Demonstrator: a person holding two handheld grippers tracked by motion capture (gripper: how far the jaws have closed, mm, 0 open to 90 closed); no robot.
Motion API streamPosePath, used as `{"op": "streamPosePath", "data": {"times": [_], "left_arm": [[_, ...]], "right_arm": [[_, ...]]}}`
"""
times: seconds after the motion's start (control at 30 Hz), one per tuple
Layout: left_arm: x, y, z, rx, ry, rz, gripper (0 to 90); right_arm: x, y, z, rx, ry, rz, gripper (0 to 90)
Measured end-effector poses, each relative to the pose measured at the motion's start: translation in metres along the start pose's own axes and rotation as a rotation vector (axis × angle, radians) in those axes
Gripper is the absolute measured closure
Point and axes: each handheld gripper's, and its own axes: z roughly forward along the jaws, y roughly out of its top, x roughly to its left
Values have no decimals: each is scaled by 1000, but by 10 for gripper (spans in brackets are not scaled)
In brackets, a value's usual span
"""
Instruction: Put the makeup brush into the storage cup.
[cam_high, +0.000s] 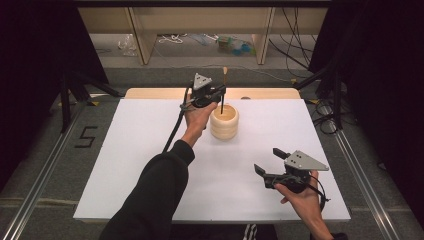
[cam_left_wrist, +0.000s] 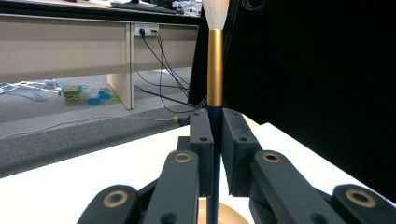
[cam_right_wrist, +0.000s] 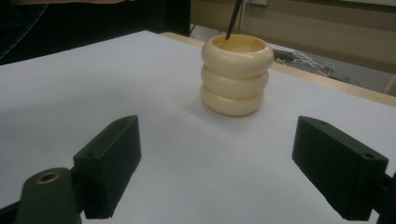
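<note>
A cream ribbed pot (cam_high: 224, 122) made of three stacked rings stands on the white table top (cam_high: 150, 150), also in the right gripper view as the pot (cam_right_wrist: 236, 74). My left gripper (cam_high: 220, 93) is above the pot's rim, shut on a brush (cam_left_wrist: 215, 70) held upright, bristles up. The brush has a dark handle, a gold ferrule and a pale tuft; its lower end (cam_right_wrist: 232, 21) dips into the pot. My right gripper (cam_high: 266, 161) rests low at the front right, open, with nothing between its jaws and pointing towards the pot.
The white board lies on a wooden table whose far edge (cam_high: 150, 93) shows behind it. Beyond are shelving legs, cables and small clutter on the floor (cam_high: 235, 45). Black stands and curtains flank both sides.
</note>
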Motion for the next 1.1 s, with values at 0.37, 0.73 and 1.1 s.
{"op": "streamPosePath", "data": {"times": [0.37,0.73,1.1], "left_arm": [[1,-10,4,11,3,-17,833],[0,-17,9,24,-4,-21,833],[3,-32,13,61,4,-28,833]], "right_arm": [[-1,0,2,-23,4,-18,166],[-1,-1,2,-32,4,-17,168],[-1,-1,1,-16,-1,-20,171]]}}
